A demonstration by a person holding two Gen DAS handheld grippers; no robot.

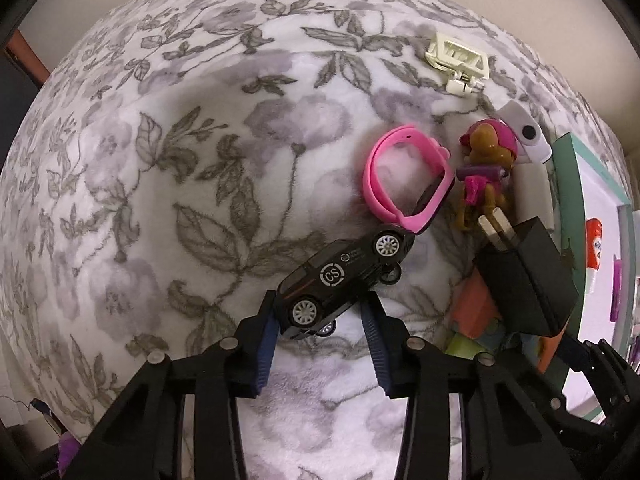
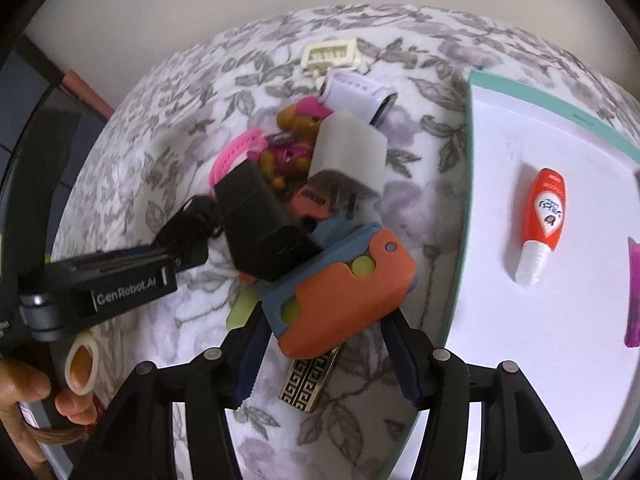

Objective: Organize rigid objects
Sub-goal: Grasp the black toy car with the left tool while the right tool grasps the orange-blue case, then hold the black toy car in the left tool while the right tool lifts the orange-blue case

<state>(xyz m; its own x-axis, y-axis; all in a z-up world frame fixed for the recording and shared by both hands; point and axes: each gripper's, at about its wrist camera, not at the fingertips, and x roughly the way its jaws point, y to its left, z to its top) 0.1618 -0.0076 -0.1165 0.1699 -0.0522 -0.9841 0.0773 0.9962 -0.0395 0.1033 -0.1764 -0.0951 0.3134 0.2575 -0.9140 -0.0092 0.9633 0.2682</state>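
Observation:
My left gripper [image 1: 322, 316] is shut on a black toy car [image 1: 340, 280], holding its rear end above the floral blanket [image 1: 160, 160]. My right gripper [image 2: 324, 340] is shut on an orange and blue toy [image 2: 340, 284], held over a pile: a black charger [image 2: 260, 224], a white charger [image 2: 348, 156], a dog figure [image 2: 292, 136] and a pink watch band [image 2: 236, 148]. In the left wrist view the pink band [image 1: 404, 180], the dog figure [image 1: 484, 168] and the black charger [image 1: 528, 280] lie to the right of the car.
A white tray with a teal rim [image 2: 520, 128] sits at the right, holding an orange tube [image 2: 544, 216] and a purple item [image 2: 634, 300]. A cream clip [image 1: 460, 60], a white camera [image 2: 360, 92] and a gold patterned lighter [image 2: 308, 380] lie on the blanket.

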